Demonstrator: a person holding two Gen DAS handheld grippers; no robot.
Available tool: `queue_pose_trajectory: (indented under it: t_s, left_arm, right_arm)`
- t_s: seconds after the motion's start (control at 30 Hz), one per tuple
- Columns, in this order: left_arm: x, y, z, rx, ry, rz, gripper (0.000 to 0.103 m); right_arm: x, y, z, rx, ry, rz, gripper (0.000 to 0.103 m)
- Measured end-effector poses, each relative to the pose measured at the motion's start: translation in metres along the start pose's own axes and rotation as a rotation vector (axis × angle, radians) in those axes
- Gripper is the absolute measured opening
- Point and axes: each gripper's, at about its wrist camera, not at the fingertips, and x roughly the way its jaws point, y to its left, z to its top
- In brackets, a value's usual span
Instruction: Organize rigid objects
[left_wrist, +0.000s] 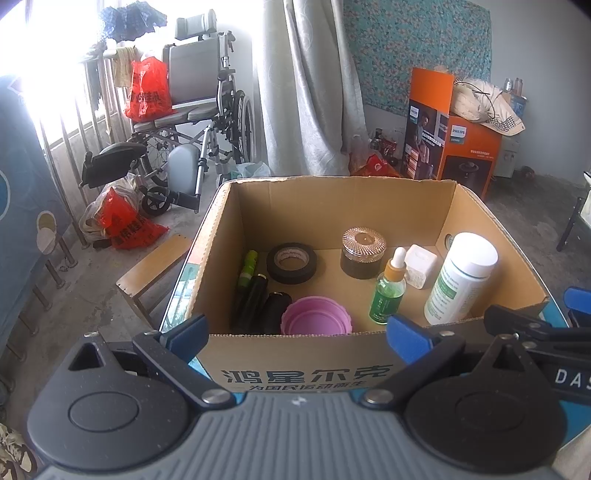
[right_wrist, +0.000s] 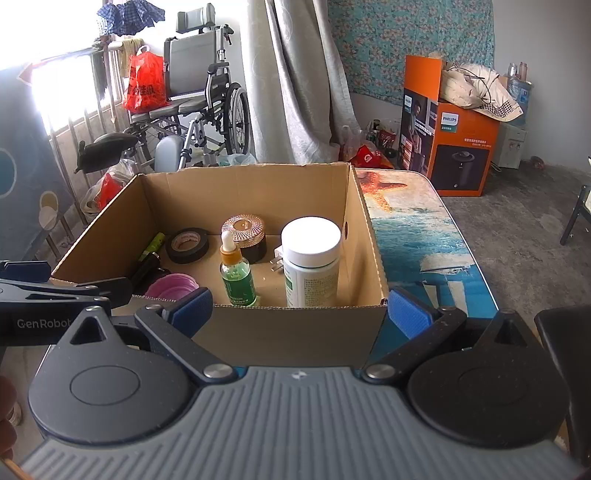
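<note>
Right wrist view is showing the right gripper hovering spread and empty, the white bottle standing just ahead in the box, risking toppling if clipped.

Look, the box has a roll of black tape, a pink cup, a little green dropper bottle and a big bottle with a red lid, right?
Almost. The big bottle has a white lid, not red; the right wrist view shows it clearly. The rest holds: the black tape, pink cup and green dropper bottle are all in the box.
</note>
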Motion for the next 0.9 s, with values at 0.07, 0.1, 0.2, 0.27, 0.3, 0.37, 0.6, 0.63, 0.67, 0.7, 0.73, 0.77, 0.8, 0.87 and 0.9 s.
queue_pose_trajectory:
  t_s: [0.07, 0.1, 0.2, 0.27, 0.3, 0.37, 0.6, 0.63, 0.67, 0.7, 0.73, 0.77, 0.8, 0.87, 0.9]
  left_arm:
    - [0.0, 0.0003, 0.0001, 0.001, 0.0, 0.0, 0.103]
    - [0.0001, 0.0004, 0.0002, 0.001, 0.0, 0.001, 0.103]
    - [0.0002, 0.0004, -0.0001, 0.0, 0.0, -0.001, 0.103]
    - [0.0002, 0.0002, 0.0, 0.0, 0.001, 0.0, 0.103]
    - [0.0002, 0.0002, 0.0, 0.001, 0.001, 0.0, 0.103]
    - [0.0007, -0.0007, -0.0004, 0.003, 0.003, 0.003, 0.103]
    - [0.0021, -0.0023, -0.0012, 0.005, 0.007, 0.007, 0.103]
    - [0.002, -0.0023, -0.0014, 0.005, 0.007, 0.008, 0.103]
    - [0.0022, -0.0025, -0.0014, 0.005, 0.007, 0.009, 0.103]
    - [0.0024, -0.0029, -0.0018, 0.004, 0.005, 0.011, 0.103]
    - [0.0022, -0.0035, -0.0021, 0.004, 0.004, 0.012, 0.103]
    - [0.0022, -0.0041, -0.0022, 0.004, 0.004, 0.013, 0.103]
    - [0.0022, -0.004, -0.0023, 0.004, 0.005, 0.013, 0.103]
    - [0.0021, -0.004, -0.0023, 0.004, 0.005, 0.013, 0.103]
    - [0.0021, -0.004, -0.0023, 0.004, 0.004, 0.013, 0.103]
  right_arm:
    - [-0.0005, 0.0, 0.0003, 0.001, -0.001, 0.0, 0.102]
    - [-0.0004, 0.0, 0.0005, 0.0, -0.001, 0.001, 0.102]
    - [0.0, 0.0, 0.0001, 0.0, 0.0, 0.0, 0.102]
    - [-0.0006, 0.0002, 0.0004, 0.0, 0.0, 0.0, 0.102]
    - [0.0, -0.0002, -0.0004, 0.001, 0.001, -0.001, 0.102]
    - [0.0011, -0.0013, -0.0016, 0.002, 0.002, -0.003, 0.102]
    - [0.0031, -0.0042, -0.005, 0.007, 0.012, -0.002, 0.102]
    - [0.0027, -0.0043, -0.0047, 0.007, 0.011, -0.002, 0.102]
    - [0.0027, -0.0043, -0.0045, 0.006, 0.011, -0.002, 0.102]
    - [0.0028, -0.0045, -0.0048, 0.006, 0.011, -0.002, 0.102]
    - [0.0026, -0.0044, -0.0046, 0.006, 0.011, -0.003, 0.102]
    - [0.0026, -0.0044, -0.0043, 0.006, 0.011, -0.002, 0.102]
    - [0.002, -0.0045, -0.0044, 0.006, 0.011, -0.002, 0.102]
    - [0.0018, -0.0045, -0.0046, 0.006, 0.011, -0.002, 0.102]
    - [0.0018, -0.0044, -0.0043, 0.006, 0.01, -0.002, 0.102]
